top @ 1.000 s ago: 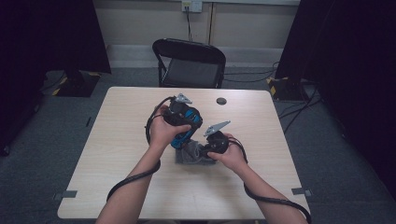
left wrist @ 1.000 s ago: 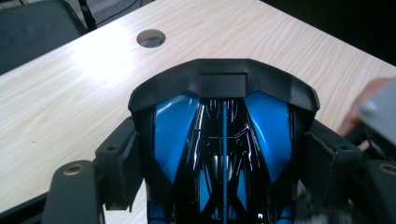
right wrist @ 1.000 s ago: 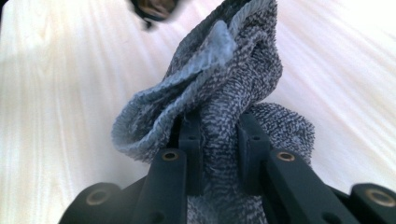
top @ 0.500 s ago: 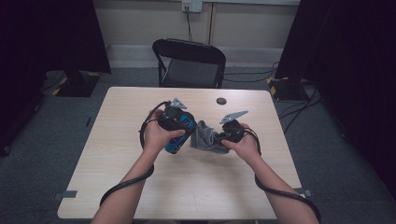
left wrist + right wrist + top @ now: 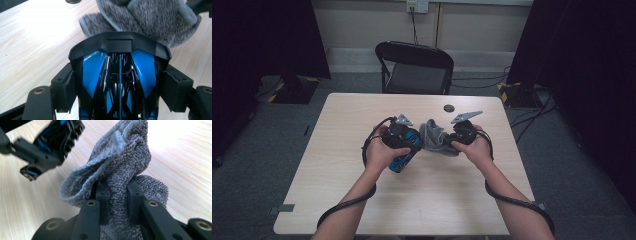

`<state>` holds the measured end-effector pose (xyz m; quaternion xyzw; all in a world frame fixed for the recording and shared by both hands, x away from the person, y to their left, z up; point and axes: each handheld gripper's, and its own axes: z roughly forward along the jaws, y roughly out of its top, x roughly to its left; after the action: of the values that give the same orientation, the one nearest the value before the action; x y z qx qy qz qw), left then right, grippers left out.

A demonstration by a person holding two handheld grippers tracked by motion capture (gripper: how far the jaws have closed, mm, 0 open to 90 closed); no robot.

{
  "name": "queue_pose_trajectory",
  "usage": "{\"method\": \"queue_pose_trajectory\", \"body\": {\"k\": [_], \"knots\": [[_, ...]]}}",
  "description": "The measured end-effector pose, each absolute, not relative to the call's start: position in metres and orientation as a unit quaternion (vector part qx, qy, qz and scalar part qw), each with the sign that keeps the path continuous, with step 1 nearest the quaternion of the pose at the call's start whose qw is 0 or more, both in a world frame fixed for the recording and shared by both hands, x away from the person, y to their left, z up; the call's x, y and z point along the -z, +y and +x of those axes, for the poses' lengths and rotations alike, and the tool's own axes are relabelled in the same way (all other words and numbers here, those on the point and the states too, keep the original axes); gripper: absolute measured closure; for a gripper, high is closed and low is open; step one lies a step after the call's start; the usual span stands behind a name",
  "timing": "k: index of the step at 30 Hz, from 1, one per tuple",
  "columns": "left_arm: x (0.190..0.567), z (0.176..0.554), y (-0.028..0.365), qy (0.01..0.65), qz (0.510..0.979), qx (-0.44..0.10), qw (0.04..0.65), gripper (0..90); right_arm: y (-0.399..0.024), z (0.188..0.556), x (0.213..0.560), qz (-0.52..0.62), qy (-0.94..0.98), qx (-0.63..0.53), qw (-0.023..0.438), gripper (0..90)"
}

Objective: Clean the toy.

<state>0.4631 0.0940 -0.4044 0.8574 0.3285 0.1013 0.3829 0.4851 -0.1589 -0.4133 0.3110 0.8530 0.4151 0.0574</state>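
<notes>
A glossy blue and black toy (image 5: 120, 75), shaped like a small car, sits clamped between the pads of my left gripper (image 5: 120, 86). In the high view that left gripper (image 5: 399, 135) is held over the table's middle, with the toy (image 5: 404, 154) slanting down toward the person. My right gripper (image 5: 117, 195) is shut on a bunched grey towel cloth (image 5: 125, 165), which rises between its jaws. From above, the cloth (image 5: 437, 137) hangs between the two hands, touching the toy's side, with the right gripper (image 5: 463, 134) at its right end.
The light wooden table (image 5: 337, 165) has bare room on both sides and in front of the hands. A small black disc (image 5: 448, 107) lies near the far edge. A black folding chair (image 5: 414, 70) stands behind the table.
My right gripper has moved right and away from the person, pulling the cloth up off the table. The left gripper has shifted slightly and the toy now tilts more.
</notes>
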Motion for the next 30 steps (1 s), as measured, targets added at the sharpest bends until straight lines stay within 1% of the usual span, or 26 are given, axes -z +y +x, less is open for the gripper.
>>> {"method": "queue_pose_trajectory", "body": {"k": [12, 30], "knots": [[0.412, 0.463, 0.083, 0.323, 0.864, -0.094, 0.375, 25.4, -0.151, 0.483, 0.406, 0.301, 0.848, -0.433, 0.052, 75.6], [0.413, 0.464, 0.075, 0.319, 0.866, -0.090, 0.373, 25.4, -0.145, 0.479, 0.415, 0.294, 0.853, -0.428, 0.045, 75.6]]}}
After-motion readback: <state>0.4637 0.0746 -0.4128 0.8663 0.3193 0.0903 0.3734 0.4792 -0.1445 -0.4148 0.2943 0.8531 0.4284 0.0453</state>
